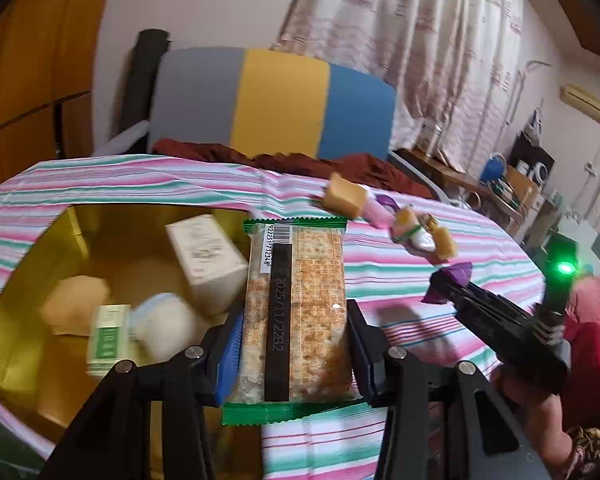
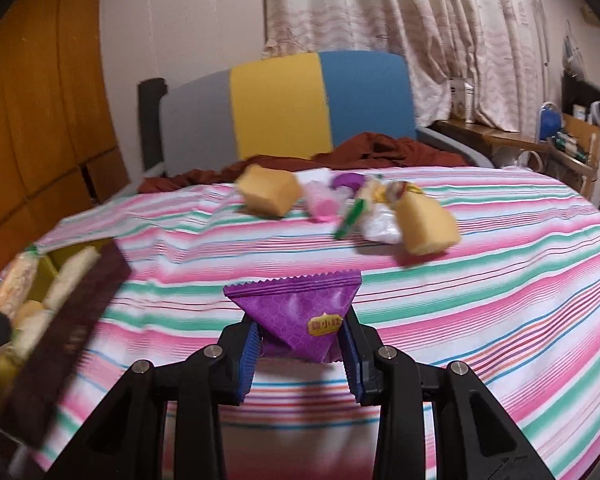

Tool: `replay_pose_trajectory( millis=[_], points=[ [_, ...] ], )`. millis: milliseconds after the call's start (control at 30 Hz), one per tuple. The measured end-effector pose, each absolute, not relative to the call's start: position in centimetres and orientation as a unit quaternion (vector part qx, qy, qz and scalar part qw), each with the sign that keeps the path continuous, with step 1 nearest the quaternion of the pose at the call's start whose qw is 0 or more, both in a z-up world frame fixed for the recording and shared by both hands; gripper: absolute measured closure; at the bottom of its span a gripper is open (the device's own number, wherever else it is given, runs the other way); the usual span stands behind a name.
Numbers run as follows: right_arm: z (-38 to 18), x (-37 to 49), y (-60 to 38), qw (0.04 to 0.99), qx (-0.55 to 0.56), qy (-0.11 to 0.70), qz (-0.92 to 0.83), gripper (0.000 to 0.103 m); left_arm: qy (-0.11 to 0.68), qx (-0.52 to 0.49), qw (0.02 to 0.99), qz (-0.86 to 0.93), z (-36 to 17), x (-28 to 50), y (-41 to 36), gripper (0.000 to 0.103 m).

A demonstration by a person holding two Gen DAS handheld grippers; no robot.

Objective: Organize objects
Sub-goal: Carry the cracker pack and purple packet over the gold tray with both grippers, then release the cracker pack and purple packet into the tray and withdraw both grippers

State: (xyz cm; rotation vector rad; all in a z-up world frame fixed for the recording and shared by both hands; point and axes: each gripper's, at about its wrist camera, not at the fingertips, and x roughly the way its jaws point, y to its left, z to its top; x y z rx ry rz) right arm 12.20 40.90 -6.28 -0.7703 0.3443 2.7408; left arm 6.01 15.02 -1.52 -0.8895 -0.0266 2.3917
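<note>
Gripping cracker pack w/ left gripper mid-body: light, brittle inside; right gripper pinches purple sachet, soft, crinkly.

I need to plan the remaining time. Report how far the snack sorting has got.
Done: several wrapped snacks already lie in the gold box. In hand: the left tool grips a green-edged cracker pack at the box; the right tool grips a purple packet. Left: a cluster of loose snacks on the striped cloth.
</note>
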Motion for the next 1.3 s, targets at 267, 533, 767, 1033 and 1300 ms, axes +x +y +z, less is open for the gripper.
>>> replay_pose_trajectory(
  millis=[267, 533, 767, 1033, 1300],
  points=[
    [-3.8, 12.7, 32.5, 0.019, -0.25, 0.103, 0.963, 0.066, -0.051, -0.337, 0.222, 0.913, -2.3, 4.5, 8.2, 0.056],
    [-2.7, 12.6, 25.4, -0.064, -0.243, 0.084, 0.964, 0.066, -0.107, -0.362, 0.16, 0.912, -3.8, 2.3, 2.4, 0.056],
    [-3.0, 11.6, 20.5, -0.105, -0.264, 0.036, 0.958, 0.066, -0.133, -0.382, 0.144, 0.903, -5.5, 0.8, 0.0, 0.056],
    [-4.3, 9.7, 17.6, -0.115, -0.295, -0.005, 0.949, 0.066, -0.15, -0.399, 0.121, 0.896, -7.1, -0.3, -1.7, 0.056],
    [-5.6, 8.2, 16.8, -0.118, -0.321, -0.007, 0.94, 0.066, -0.138, -0.396, 0.085, 0.904, -7.4, -1.2, -2.4, 0.056]
  ],
)
